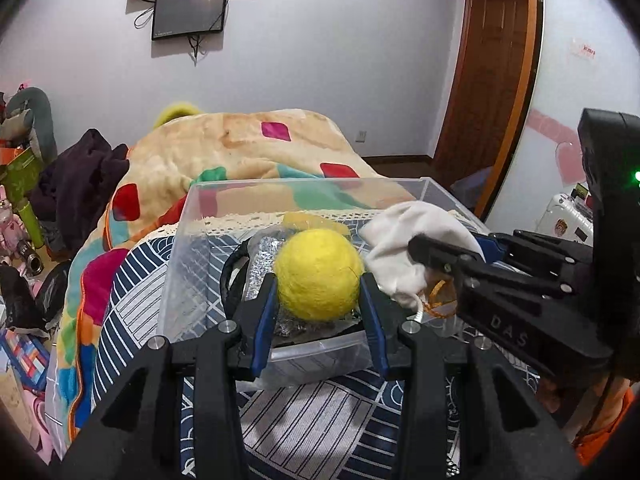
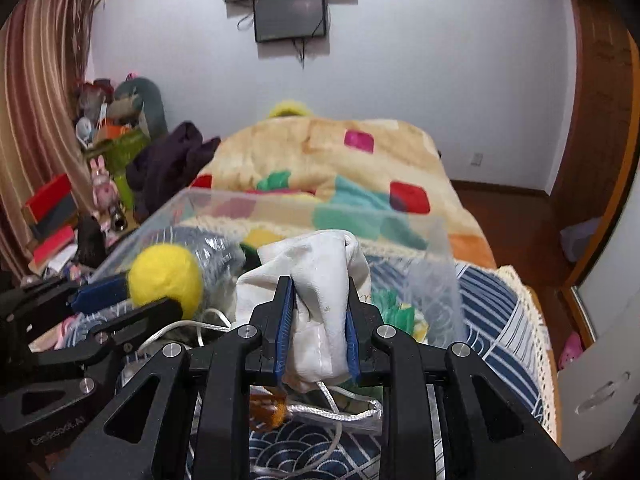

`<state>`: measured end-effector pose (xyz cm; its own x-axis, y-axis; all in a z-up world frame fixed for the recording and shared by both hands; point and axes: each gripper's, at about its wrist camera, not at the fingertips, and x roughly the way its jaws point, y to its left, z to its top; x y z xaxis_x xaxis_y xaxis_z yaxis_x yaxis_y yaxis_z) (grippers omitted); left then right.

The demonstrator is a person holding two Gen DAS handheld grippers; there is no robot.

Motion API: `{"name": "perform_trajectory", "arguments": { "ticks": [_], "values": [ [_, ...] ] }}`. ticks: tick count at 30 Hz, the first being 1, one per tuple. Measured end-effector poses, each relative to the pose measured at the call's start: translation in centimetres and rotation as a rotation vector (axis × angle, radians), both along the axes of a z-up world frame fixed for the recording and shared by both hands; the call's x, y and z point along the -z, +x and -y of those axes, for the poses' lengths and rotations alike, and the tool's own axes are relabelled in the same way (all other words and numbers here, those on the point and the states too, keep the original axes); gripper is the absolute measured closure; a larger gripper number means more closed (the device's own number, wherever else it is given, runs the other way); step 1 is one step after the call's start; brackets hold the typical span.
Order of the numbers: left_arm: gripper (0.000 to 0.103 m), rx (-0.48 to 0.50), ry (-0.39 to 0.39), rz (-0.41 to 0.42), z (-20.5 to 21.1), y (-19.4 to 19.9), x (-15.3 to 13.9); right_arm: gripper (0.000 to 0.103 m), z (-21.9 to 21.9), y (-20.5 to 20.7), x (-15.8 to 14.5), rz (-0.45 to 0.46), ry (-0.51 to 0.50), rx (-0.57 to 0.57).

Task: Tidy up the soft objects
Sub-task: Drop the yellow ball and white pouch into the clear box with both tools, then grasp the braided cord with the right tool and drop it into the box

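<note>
Felt ball [image 1: 318, 274] clamped in left claw [image 1: 318, 280], white drawstring pouch [image 2: 320, 300] pinched in right claw [image 2: 318, 320]; both at frame centre, over clear bin [image 1: 304, 186] ahead.

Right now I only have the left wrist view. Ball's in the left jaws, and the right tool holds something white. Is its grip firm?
Observer: Yes. The right gripper has its jaws shut on the white cloth pouch, blue pads pressing both sides.
Operator: Anything hanging off it?
Observer: A white cord trails below the pouch onto the blue patterned cover, beside an orange tassel.
Operator: What's in the bin under the pouch?
Observer: Inside the clear bin, a green and yellow item lies just right of the pouch; I cannot tell what it is.
</note>
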<state>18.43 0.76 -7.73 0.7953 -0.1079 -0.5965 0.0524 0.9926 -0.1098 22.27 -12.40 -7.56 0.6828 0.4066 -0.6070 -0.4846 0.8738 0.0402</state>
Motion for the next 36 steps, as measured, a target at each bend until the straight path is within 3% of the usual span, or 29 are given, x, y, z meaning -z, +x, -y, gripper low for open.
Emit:
{"name": "perform_trajectory", "arguments": {
  "ticks": [5, 11, 15, 22, 28, 30, 34, 36],
  "values": [
    [0.063, -0.001, 0.007, -0.004, 0.0, 0.1, 0.1, 0.075, 0.8, -0.6, -0.3, -0.007, -0.007, 0.004],
    [0.059, -0.007, 0.014, -0.006, 0.3, -0.3, -0.1, 0.052, 3.0, -2.3, -2.0, 0.053, 0.011, 0.031],
    [0.048, -0.001, -0.007, 0.0, 0.0, -1.1, -0.5, 0.05, 4.5, -4.0, -2.8, 0.097, 0.025, 0.04],
    [0.041, -0.003, -0.016, 0.024, -0.4, -3.0, -1.3, 0.05, 5.2, -6.1, -2.1, 0.084, 0.042, 0.012],
    [0.037, 0.0, -0.012, 0.036, -0.6, -4.7, -1.4, 0.05, 4.2, -6.7, 1.5, -0.026, 0.005, -0.057],
    [0.037, -0.001, -0.008, 0.037, -0.5, -5.3, -1.3, 0.055, 4.0, -6.6, 2.9, -0.068, -0.009, -0.072],
    [0.036, 0.004, -0.011, 0.036, -0.4, -6.2, -0.9, 0.082, 2.8, -6.0, 5.4, -0.162, -0.054, -0.117],
    [0.036, 0.008, -0.013, 0.034, -0.2, -6.6, -0.6, 0.085, 2.3, -6.1, 5.9, -0.15, -0.073, -0.118]
  ]
}}
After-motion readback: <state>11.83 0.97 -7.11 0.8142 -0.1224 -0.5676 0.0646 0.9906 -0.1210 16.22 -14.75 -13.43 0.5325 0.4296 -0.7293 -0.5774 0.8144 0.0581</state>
